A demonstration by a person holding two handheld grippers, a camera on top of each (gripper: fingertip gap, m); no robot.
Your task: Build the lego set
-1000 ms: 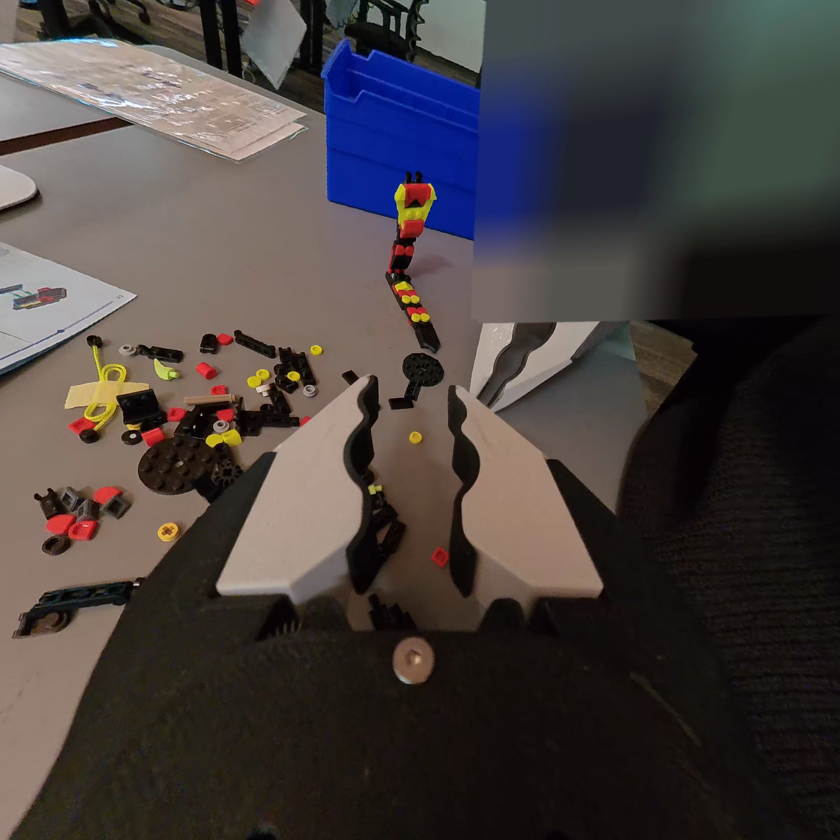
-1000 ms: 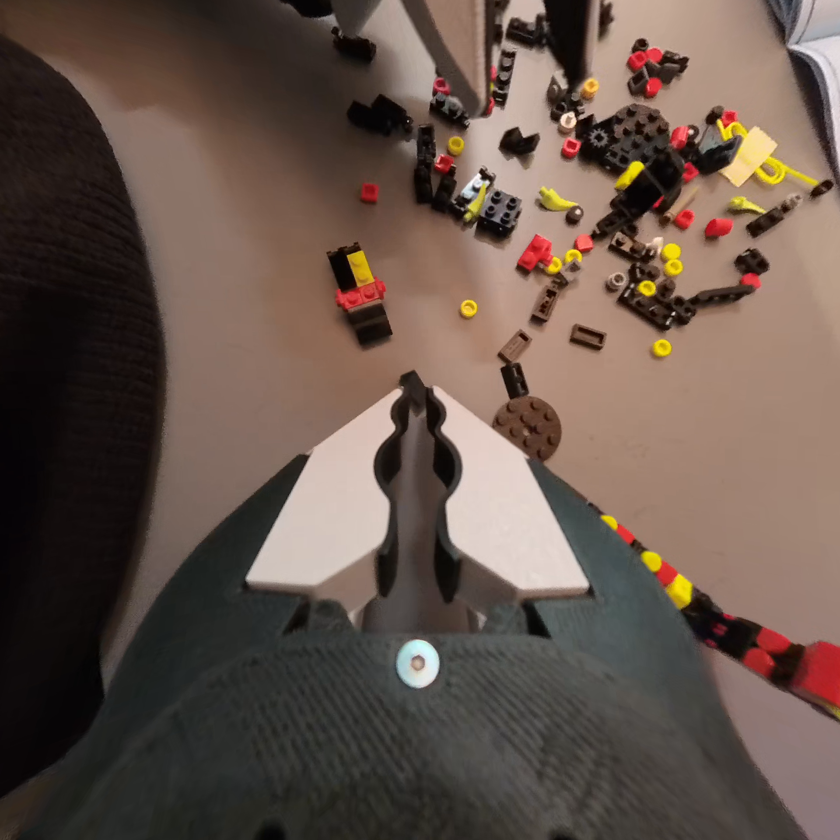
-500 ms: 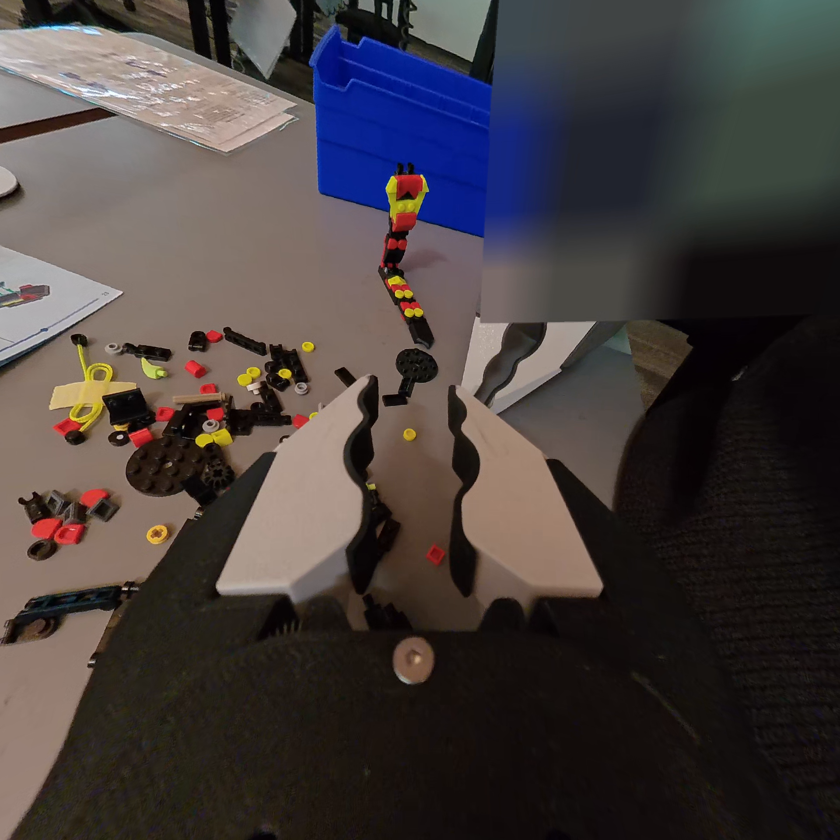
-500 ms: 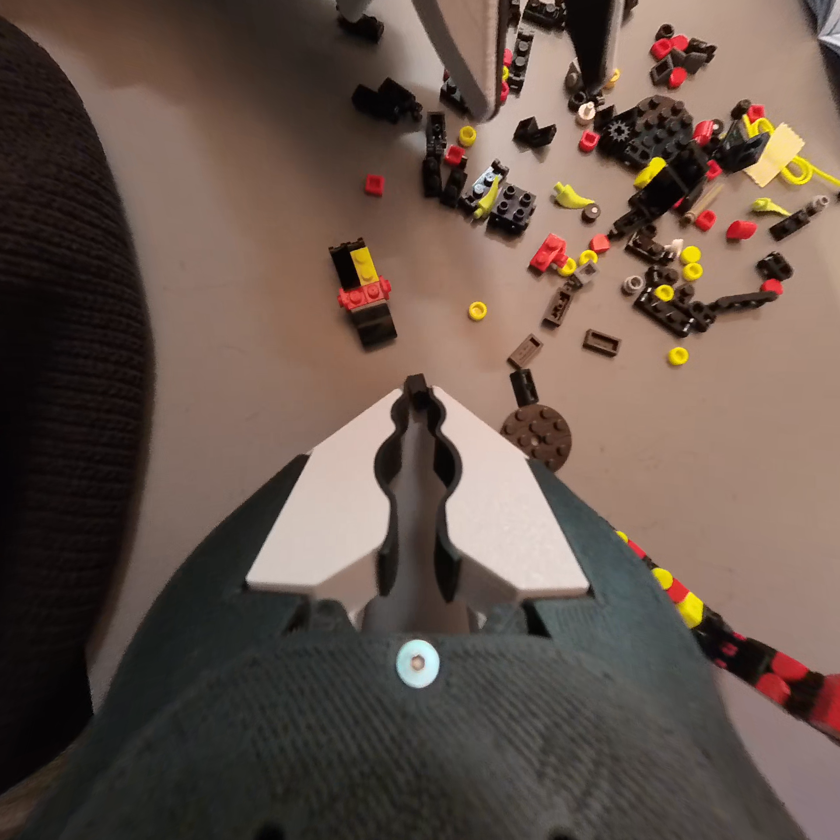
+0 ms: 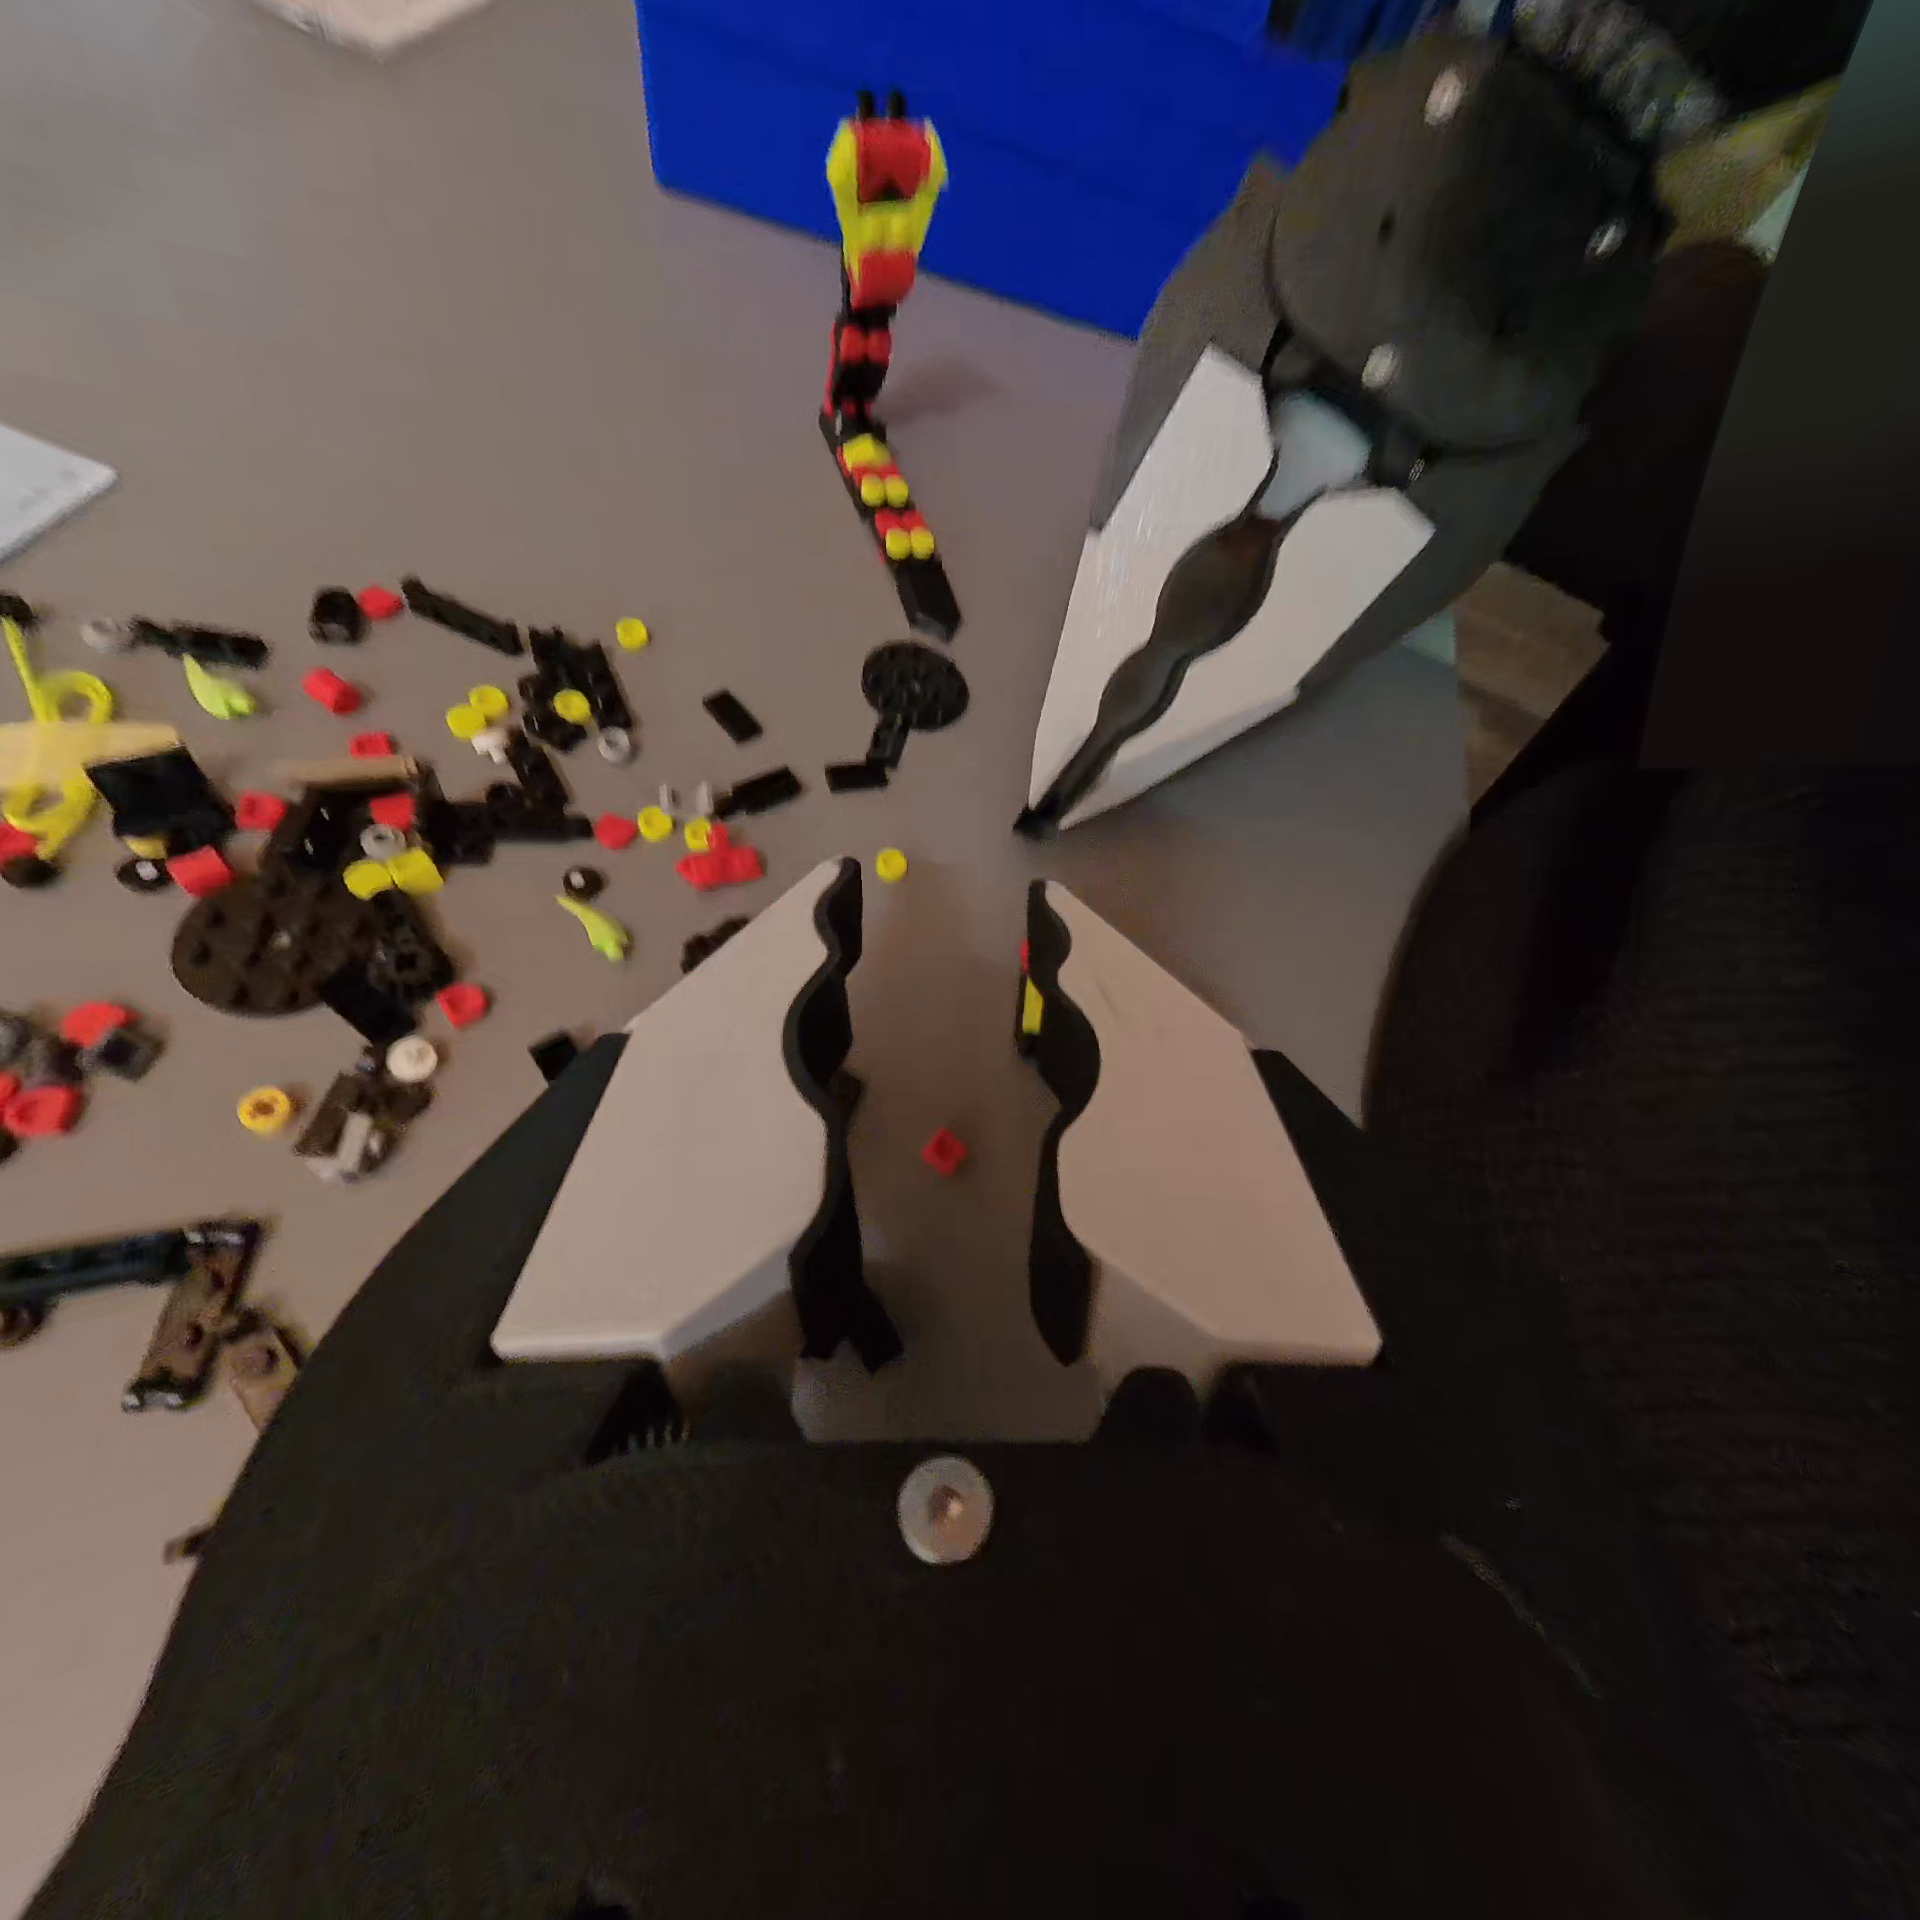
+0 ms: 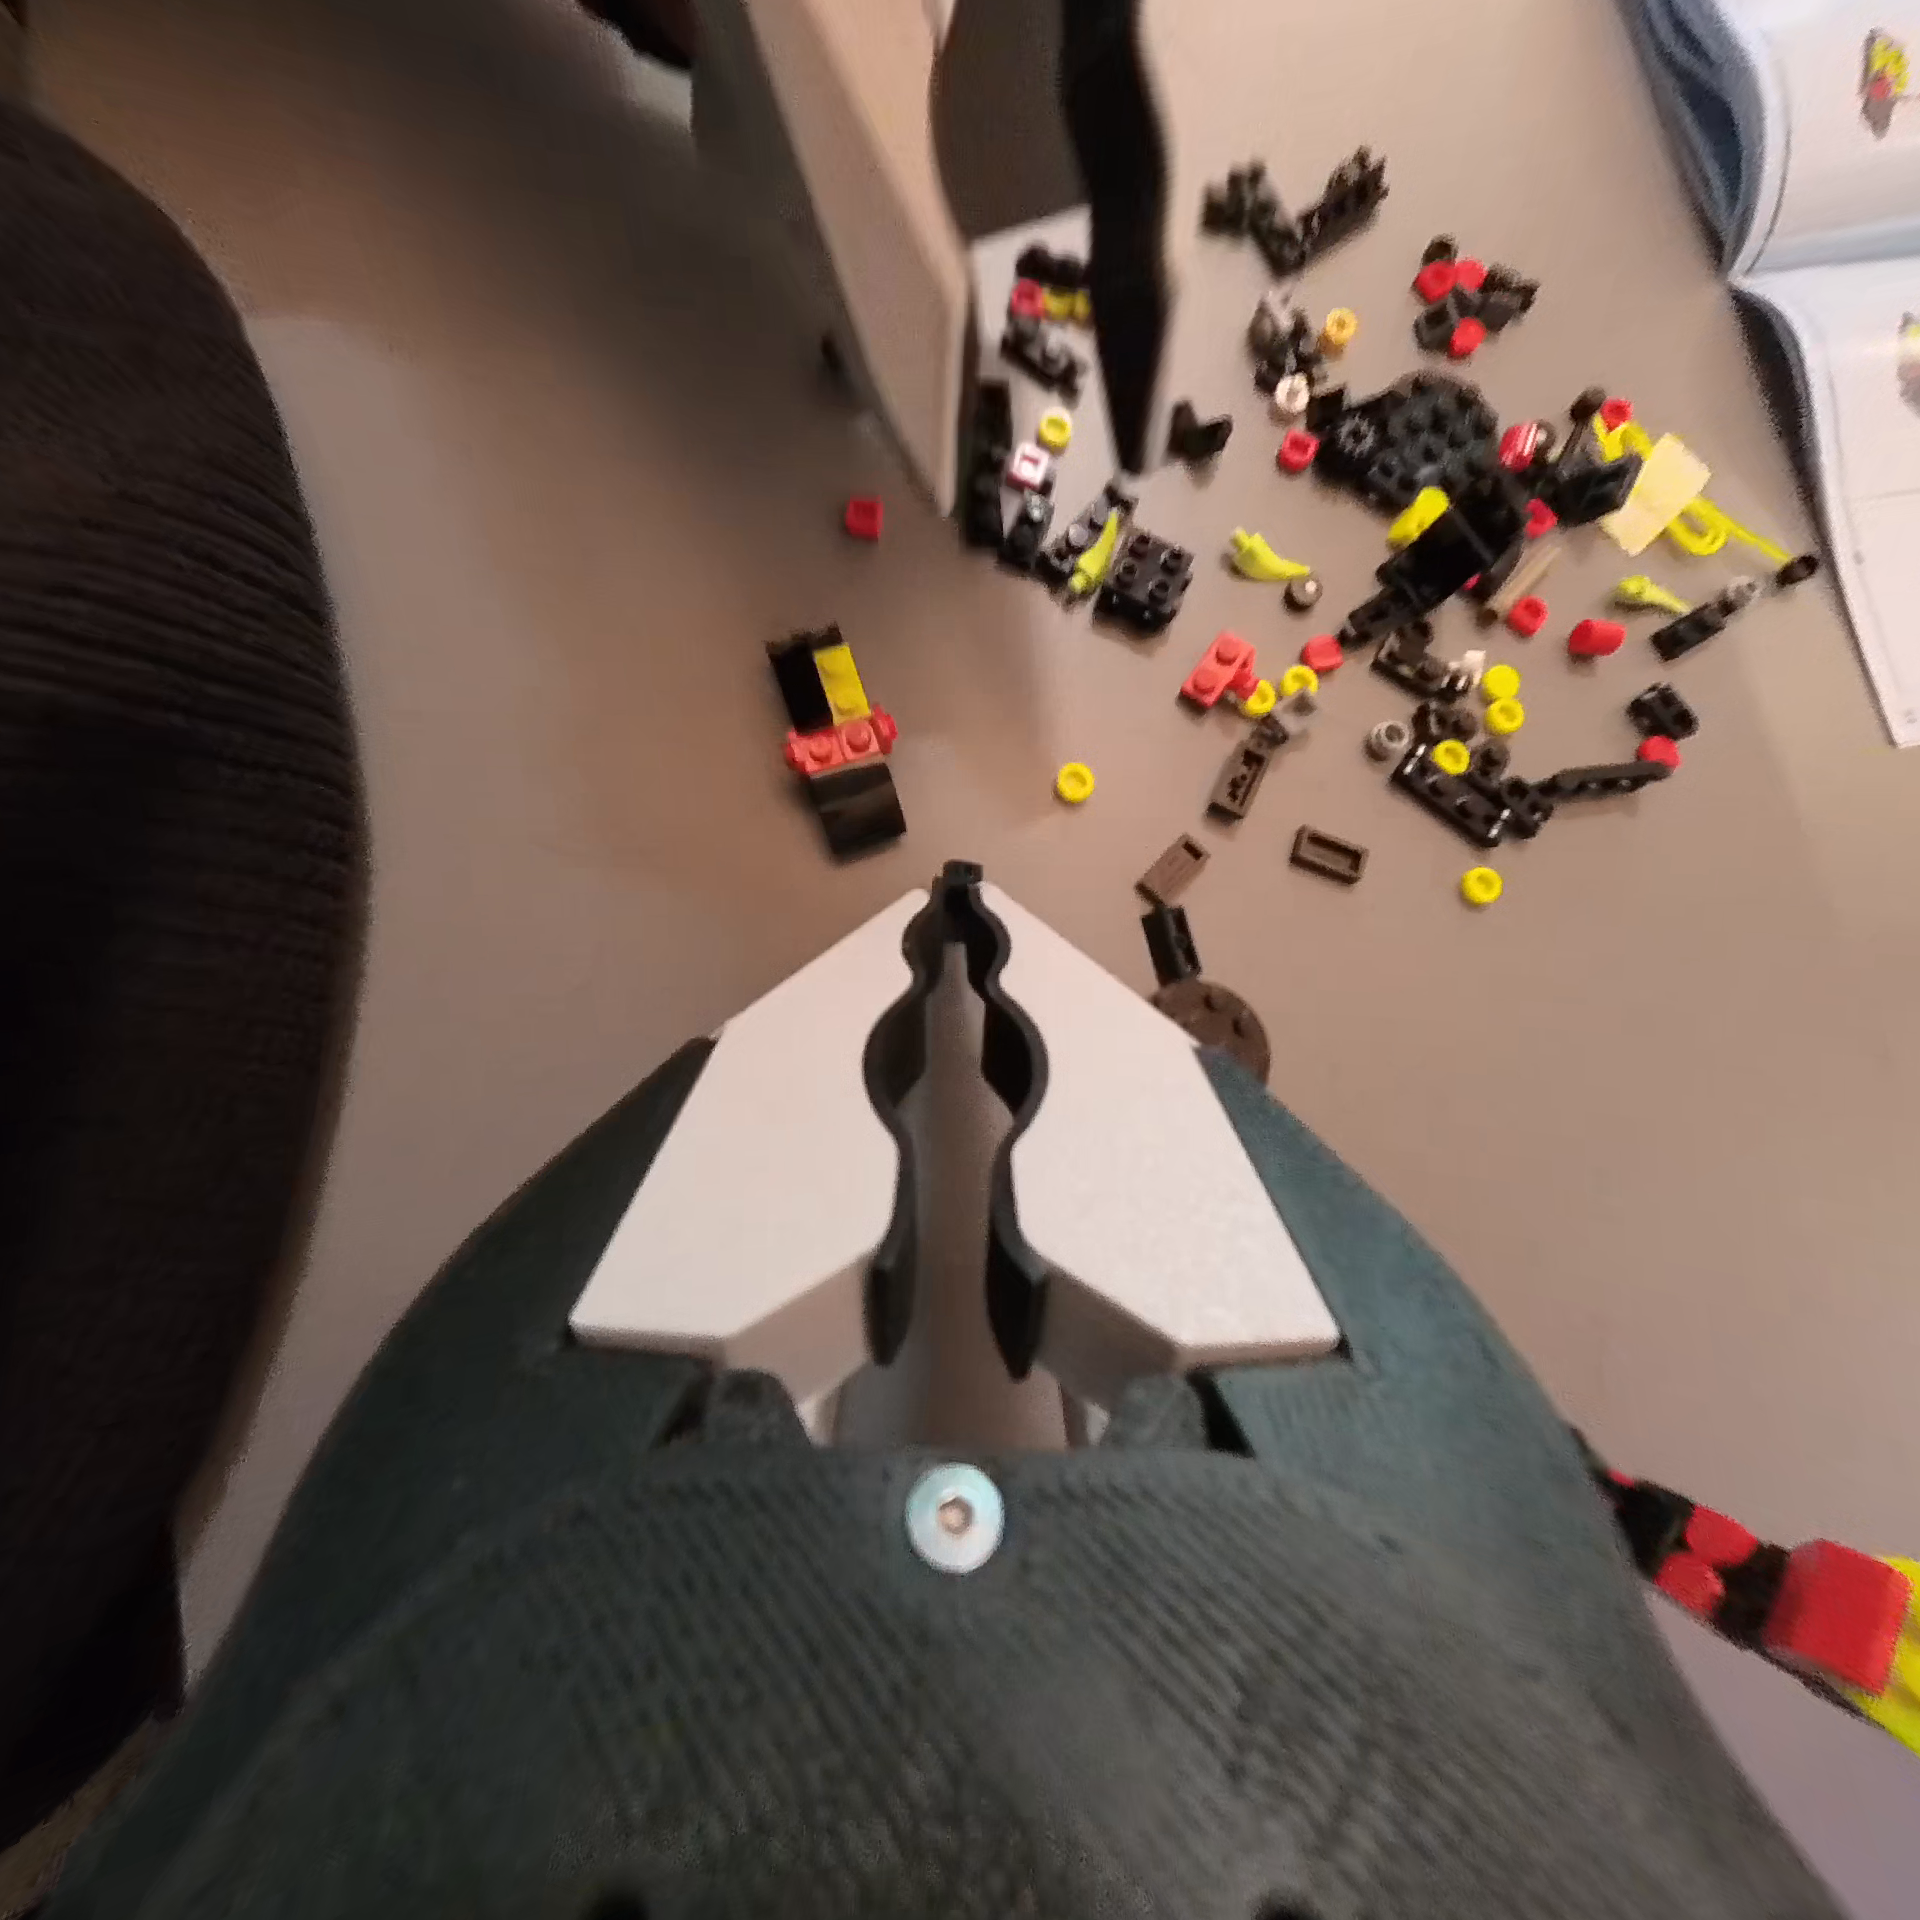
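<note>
Black stud-sized piece (image 6: pixel 958 876) sits pinched in the right claw (image 6: pixel 958 904), aimed at the black-yellow-red subassembly (image 6: pixel 834 738) ahead; left claw (image 5: pixel 943 904) gapes empty over the desk (image 5: pixel 416 343).

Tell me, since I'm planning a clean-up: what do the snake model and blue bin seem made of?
The snake model looks like hard moulded plastic, slightly glossy: studded red, yellow and black bricks clipped together. The blue bin also looks like rigid plastic, with one even colour and stepped walls; blur leaves its finish open.

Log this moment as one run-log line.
left gripper: open, empty, over table | right gripper: shut on small black piece | small black-yellow-red assembly: on table | snake model: standing, untouched
</note>
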